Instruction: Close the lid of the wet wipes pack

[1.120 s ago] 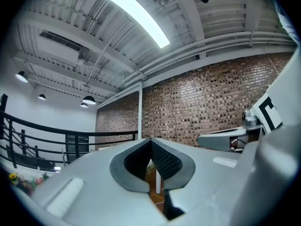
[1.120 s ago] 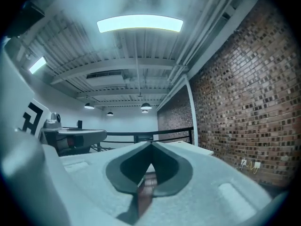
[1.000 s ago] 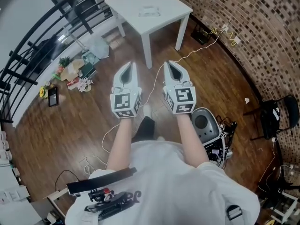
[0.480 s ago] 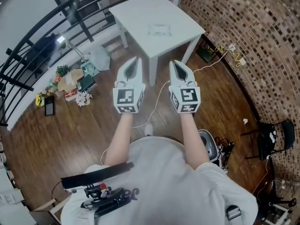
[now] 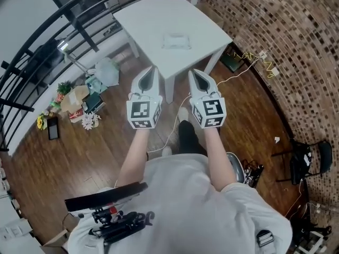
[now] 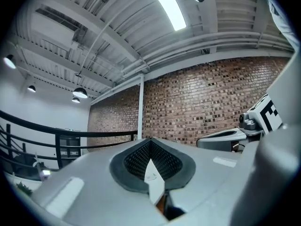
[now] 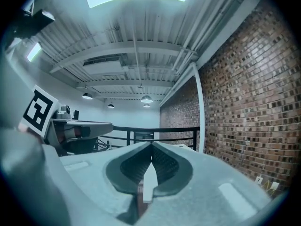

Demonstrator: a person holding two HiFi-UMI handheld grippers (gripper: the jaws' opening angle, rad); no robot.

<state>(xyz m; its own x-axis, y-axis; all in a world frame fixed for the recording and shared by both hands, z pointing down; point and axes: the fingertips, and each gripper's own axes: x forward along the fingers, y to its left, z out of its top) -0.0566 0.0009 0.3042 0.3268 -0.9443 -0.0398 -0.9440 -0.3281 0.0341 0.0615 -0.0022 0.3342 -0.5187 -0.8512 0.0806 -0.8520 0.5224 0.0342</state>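
Plainly, the fingers (image 6: 94,182) of the left gripper (image 6: 150,142) are pressed together, their dark ribbed pads meeting in one line at the tip with nothing clamped between them. The right gripper (image 7: 151,145) reads the same in its own view: fingers (image 7: 211,187) together, pads closed on each other, empty.

From the head view the two grippers are held side by side in the air in front of the person, level with each other and a little apart, both pointing forward. Each carries its marker cube, the left cube (image 5: 143,114) and the right cube (image 5: 208,112), just ahead of a bare forearm. The tips show over the near edges of a white bench (image 5: 143,20), one on either side of its near corner.

The wet wipes pack (image 5: 176,41) lies flat around the middle of the bench top, slightly toward the right corner, well apart from both grippers. It is too small here to tell how its lid stands. It is the only thing visible on the bench.

A wooden floor (image 5: 79,147) lies under the bench, with a thin white cable (image 5: 175,118) trailing across it from below the bench toward the person. A heap of small clutter (image 5: 79,99) with artificial flowers sits on the floor to the left, beside a black railing (image 5: 53,23). A brick wall (image 5: 280,30) curves along the right, and a black chair (image 5: 307,160) stands near it.
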